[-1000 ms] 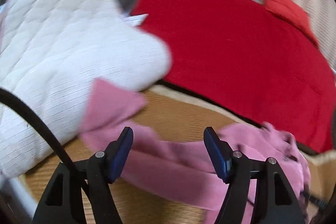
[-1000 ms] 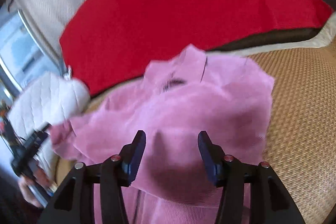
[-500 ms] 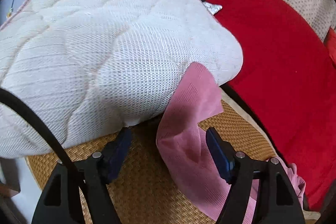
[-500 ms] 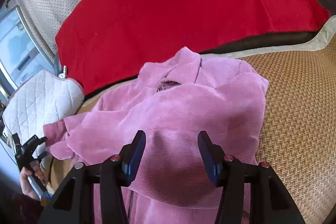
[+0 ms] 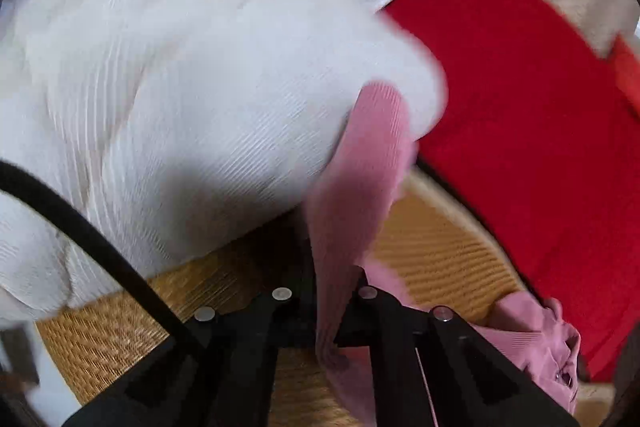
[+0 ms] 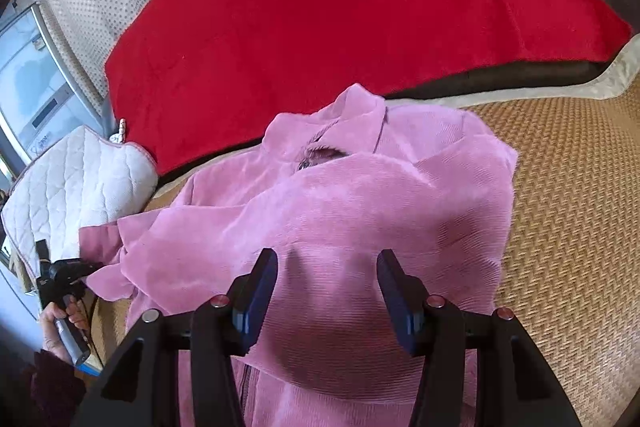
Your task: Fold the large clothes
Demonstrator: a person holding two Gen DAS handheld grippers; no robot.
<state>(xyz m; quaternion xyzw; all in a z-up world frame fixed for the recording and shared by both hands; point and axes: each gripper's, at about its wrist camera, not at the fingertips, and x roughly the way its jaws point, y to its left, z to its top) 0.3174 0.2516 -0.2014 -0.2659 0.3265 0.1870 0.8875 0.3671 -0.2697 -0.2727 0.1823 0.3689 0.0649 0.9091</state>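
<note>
One pink garment [image 6: 360, 211], a large collared piece in ribbed, corduroy-like cloth, lies spread on the woven straw mat [image 6: 568, 195] that covers the near part of the bed, its collar toward the far edge of the mat where the red blanket [image 6: 360, 7] begins. Sleeve [image 5: 360, 187]: stretched out toward the left edge of the mat, its cuff resting against the white quilted cushion [image 5: 180, 67] at the left corner. Left tool [image 5: 324, 307]: pressed together, pinching that sleeve part-way along, the cloth running up out of the jaws; seen from the right wrist view it sits small at the mat's left edge, carried by a hand [image 6: 60, 319] in a dark sleeve. Right tool [image 6: 326, 283]: spread about halfway, poised over the body of the garment near the near edge of the mat, nothing between its pads. Handling, as judged: soft, limp and fairly light, with enough pile that the pads should not slip; it will drape and bunch rather than hold a crease, and a single pinch drags the rest along. Best holds: cuff and sleeve seam on the left, shoulder or hem corner on the right, taking both layers at an edge, not the loose middle.
</note>
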